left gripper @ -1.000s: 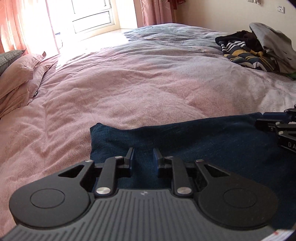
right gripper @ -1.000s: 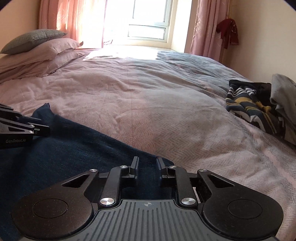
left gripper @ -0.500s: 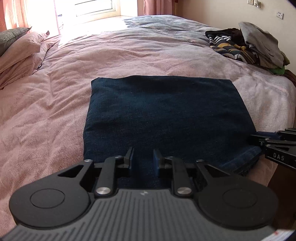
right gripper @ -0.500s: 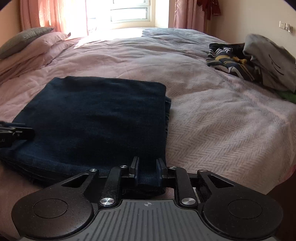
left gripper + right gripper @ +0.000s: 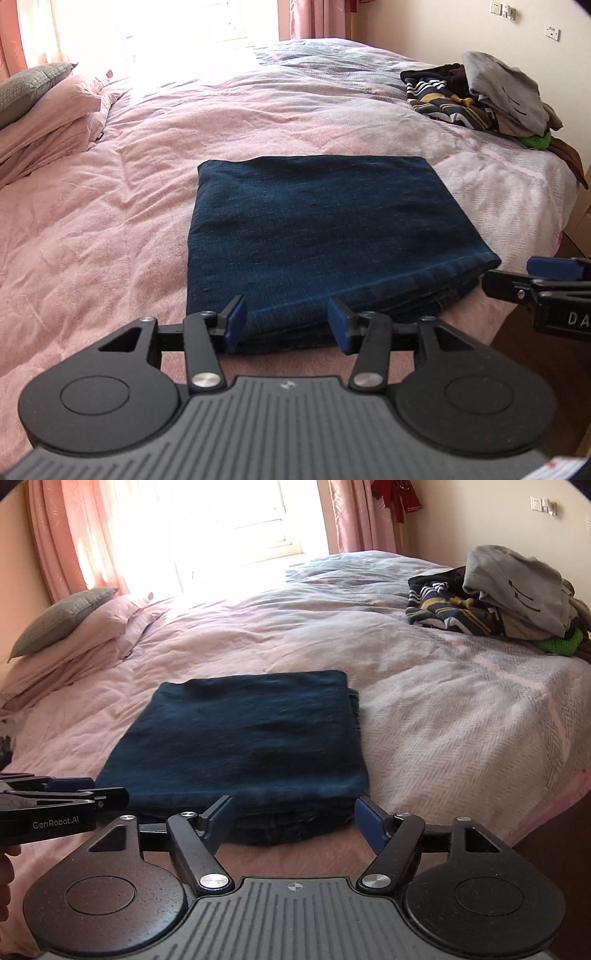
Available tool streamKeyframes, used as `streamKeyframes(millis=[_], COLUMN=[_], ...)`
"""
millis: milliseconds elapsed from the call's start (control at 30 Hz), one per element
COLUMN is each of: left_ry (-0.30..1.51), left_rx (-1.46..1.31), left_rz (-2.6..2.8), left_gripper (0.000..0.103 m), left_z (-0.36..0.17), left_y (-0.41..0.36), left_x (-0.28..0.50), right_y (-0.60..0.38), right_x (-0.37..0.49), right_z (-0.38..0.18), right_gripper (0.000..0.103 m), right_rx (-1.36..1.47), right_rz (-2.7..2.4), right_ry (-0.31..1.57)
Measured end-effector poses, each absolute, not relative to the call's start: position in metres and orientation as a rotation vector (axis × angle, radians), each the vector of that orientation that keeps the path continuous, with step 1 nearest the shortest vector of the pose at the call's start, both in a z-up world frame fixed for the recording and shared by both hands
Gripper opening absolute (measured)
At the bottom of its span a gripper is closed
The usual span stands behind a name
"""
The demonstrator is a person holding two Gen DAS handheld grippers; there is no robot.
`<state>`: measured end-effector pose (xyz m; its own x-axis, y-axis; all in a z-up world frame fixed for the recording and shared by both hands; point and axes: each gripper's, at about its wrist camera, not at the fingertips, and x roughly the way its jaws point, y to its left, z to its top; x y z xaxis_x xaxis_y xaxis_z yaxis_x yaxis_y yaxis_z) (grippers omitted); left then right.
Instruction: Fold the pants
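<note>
Dark blue denim pants (image 5: 325, 236) lie folded into a flat rectangle on the pink bed, also seen in the right wrist view (image 5: 251, 746). My left gripper (image 5: 286, 323) stands open just in front of the fold's near edge, nothing between its blue pads. My right gripper (image 5: 295, 821) is open too, drawn back from the near right corner of the pants. Each gripper shows at the edge of the other's view: the right one (image 5: 532, 277) at the far right, the left one (image 5: 88, 794) at the far left. Neither touches the cloth.
A pink duvet (image 5: 147, 184) covers the bed. Pillows (image 5: 70, 627) lie at the left by the bright window. A heap of other clothes (image 5: 509, 598) sits at the bed's far right corner. The bed edge and a brown floor (image 5: 535, 369) run along the right.
Both grippers were shut on the pants' near edge; they have let go, opened and pulled back toward the bed's front. The pants lie flat and folded.
</note>
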<state>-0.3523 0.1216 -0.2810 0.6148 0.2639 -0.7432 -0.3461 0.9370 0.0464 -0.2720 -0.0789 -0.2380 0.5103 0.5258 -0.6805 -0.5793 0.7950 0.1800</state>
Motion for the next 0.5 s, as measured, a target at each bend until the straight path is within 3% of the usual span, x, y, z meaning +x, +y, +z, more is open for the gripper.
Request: streamKeyframes(millis=[500], left_ry=[0.786], left_rx=[-0.083], left_rz=[0.325], left_gripper=[0.056], left_z=[-0.265], left_y=[0.102], left_x=[-0.413], right_y=[-0.091], right_x=[-0.339], right_z=[-0.218], right_gripper=[0.069], right_rx=[-0.074], right_rz=[0.667], right_ry=[0.749])
